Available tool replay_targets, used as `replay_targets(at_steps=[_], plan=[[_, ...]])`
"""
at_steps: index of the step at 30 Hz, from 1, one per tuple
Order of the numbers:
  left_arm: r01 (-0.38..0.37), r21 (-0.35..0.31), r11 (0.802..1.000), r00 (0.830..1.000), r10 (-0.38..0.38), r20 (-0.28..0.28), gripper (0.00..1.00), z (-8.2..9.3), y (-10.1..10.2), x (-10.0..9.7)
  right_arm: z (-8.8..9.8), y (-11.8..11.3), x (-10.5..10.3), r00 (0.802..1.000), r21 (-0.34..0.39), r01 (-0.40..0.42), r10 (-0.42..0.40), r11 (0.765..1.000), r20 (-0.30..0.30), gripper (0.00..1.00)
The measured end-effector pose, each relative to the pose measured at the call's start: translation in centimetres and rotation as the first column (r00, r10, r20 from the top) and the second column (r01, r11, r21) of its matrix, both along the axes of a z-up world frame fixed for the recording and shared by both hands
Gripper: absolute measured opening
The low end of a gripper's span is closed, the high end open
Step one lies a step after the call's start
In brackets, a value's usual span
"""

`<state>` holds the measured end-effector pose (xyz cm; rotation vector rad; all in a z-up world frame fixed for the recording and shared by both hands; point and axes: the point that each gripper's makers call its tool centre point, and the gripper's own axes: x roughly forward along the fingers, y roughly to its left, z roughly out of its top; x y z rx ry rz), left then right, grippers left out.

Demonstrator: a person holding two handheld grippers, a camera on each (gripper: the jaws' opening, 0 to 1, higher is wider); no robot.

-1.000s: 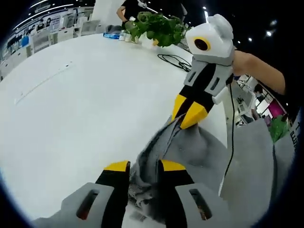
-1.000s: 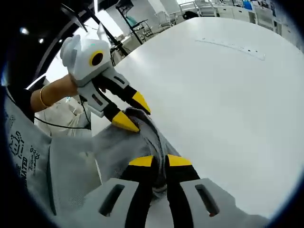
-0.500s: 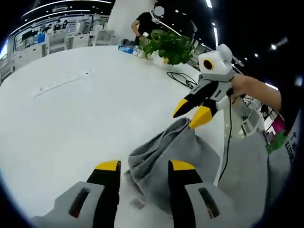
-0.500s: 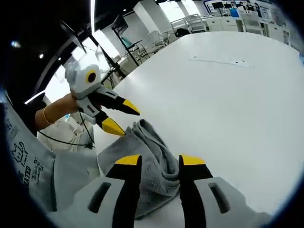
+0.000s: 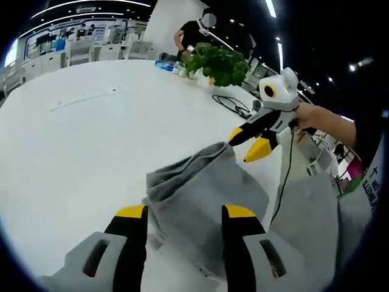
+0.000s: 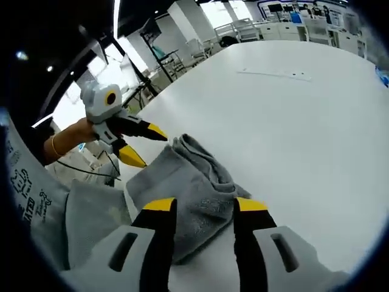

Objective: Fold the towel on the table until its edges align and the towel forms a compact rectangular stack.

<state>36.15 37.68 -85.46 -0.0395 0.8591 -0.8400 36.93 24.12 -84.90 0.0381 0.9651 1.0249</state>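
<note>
A grey towel (image 5: 197, 194) lies folded in a thick bundle on the white table (image 5: 85, 140), near its edge. My left gripper (image 5: 184, 213) hovers open just over the towel's near end, nothing between its yellow-tipped jaws. In the left gripper view my right gripper (image 5: 247, 143) hangs open above the towel's far corner, apart from the cloth. In the right gripper view the towel (image 6: 188, 188) lies under my open right gripper (image 6: 199, 205), and my left gripper (image 6: 143, 146) stands open beyond the towel's far side.
A potted green plant (image 5: 216, 59) and small items (image 5: 165, 64) stand at the table's far edge, with a black cable (image 5: 234, 106) coiled near them. A person stands behind the plant. Wide bare tabletop (image 6: 292, 121) stretches away from the towel.
Both grippers have let go of the towel and drawn back, jaws open. The towel has settled flatter on the table, spreading from a bunched ridge into a folded bundle.
</note>
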Motion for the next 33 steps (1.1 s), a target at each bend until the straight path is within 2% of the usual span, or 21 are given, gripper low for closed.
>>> replay_targets(at_steps=[7,15,17,19,21,23,25,29,33], plan=[[-0.035,-0.002,0.999,0.998,0.034,-0.044,0.5,-1.1,1.1,-2.9,0.0,-0.4,-2.6,1.0,0.003,-0.013,0.013,1.0,-0.016,0.37],[-0.058,-0.011,0.998,0.995,0.057,-0.077,0.48,-1.9,1.5,-4.7,-1.1,-0.3,-5.0,0.999,-0.003,-0.023,0.022,1.0,-0.043,0.35],[-0.06,-0.02,0.998,0.995,0.058,-0.086,0.41,-2.0,1.5,-5.0,-1.3,-0.3,-5.4,0.998,-0.001,-0.021,0.021,1.0,-0.052,0.34],[-0.075,-0.048,0.996,0.99,0.069,-0.122,0.31,-2.2,1.4,-5.5,-1.5,-0.4,-5.8,0.998,-0.005,-0.023,0.023,1.0,-0.056,0.34],[-0.116,-0.075,0.99,0.983,0.103,-0.151,0.31,-2.4,1.4,-5.7,-1.8,-0.5,-6.0,0.998,-0.011,-0.016,0.016,1.0,-0.063,0.33],[-0.116,-0.082,0.99,0.982,0.102,-0.16,0.3,-2.6,1.4,-5.9,-1.9,-0.5,-6.3,0.998,-0.011,-0.011,0.01,1.0,-0.068,0.33],[-0.105,-0.088,0.991,0.979,0.088,-0.183,0.29,-2.7,1.1,-6.5,-2.2,-0.3,-7.2,0.996,-0.012,-0.035,0.034,0.999,-0.08,0.3],[-0.091,-0.073,0.993,0.979,0.076,-0.189,0.28,-3.1,1.0,-6.9,-2.7,-0.3,-8.0,0.996,-0.023,-0.04,0.038,0.999,-0.082,0.2],[-0.098,-0.079,0.992,0.977,0.081,-0.196,0.26,-3.3,1.0,-7.2,-2.9,-0.1,-8.3,0.996,-0.012,-0.024,0.022,1.0,-0.09,0.18]])
